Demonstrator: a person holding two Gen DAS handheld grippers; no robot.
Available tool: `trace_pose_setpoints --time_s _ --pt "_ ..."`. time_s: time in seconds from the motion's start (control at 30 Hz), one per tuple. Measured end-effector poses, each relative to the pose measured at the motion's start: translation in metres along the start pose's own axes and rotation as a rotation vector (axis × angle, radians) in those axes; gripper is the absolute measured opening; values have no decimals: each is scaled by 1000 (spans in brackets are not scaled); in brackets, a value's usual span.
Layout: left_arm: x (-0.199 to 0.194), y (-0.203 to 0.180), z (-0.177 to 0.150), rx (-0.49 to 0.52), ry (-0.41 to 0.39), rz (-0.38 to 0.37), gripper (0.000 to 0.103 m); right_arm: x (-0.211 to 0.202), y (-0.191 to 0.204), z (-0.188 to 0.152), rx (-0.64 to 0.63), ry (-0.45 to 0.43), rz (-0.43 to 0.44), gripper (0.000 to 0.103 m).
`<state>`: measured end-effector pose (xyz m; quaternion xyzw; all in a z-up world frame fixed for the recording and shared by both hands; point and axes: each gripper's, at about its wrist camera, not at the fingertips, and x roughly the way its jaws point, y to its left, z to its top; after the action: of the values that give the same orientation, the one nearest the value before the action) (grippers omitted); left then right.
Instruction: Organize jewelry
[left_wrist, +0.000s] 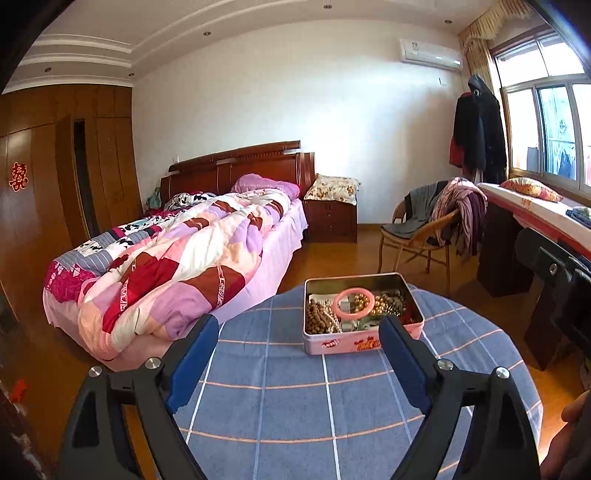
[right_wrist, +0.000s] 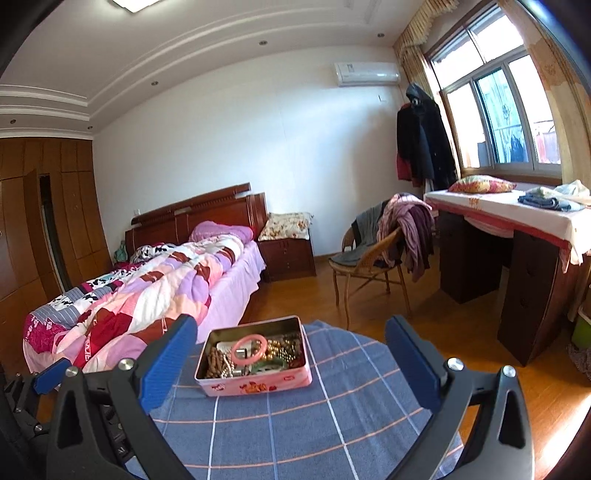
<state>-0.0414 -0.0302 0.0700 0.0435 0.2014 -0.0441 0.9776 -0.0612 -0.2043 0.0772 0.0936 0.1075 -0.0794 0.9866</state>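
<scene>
A pink metal tin (left_wrist: 347, 343) stands open on a round table under a blue checked cloth (left_wrist: 280, 406). It holds a pink ring bangle (left_wrist: 355, 302) lying on top of brown bead strings (left_wrist: 317, 317) and gold beads. My left gripper (left_wrist: 299, 325) is open and empty, just in front of the tin. In the right wrist view the same tin (right_wrist: 258, 386) with the bangle (right_wrist: 249, 349) lies between my fingers; my right gripper (right_wrist: 291, 328) is open and empty, hovering near it.
A bed with a patchwork quilt (left_wrist: 177, 251) stands left of the table. A wicker chair with clothes (right_wrist: 384, 243) and a dark desk (right_wrist: 517, 251) under the window stand at the right. The wood floor (right_wrist: 317, 295) lies beyond.
</scene>
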Motion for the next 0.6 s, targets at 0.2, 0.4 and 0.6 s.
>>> trace_pose_setpoints --time_s 0.2,0.4,0.6 --pt "-9 5 4 -26 -35 -3 91 -9 4 7 -9 -48 11 103" --pt "-17 6 8 -32 -78 -4 93 -11 5 8 -12 -67 9 103" --pt "-17 5 9 -29 -78 -8 94 -10 7 9 -7 -54 13 103"
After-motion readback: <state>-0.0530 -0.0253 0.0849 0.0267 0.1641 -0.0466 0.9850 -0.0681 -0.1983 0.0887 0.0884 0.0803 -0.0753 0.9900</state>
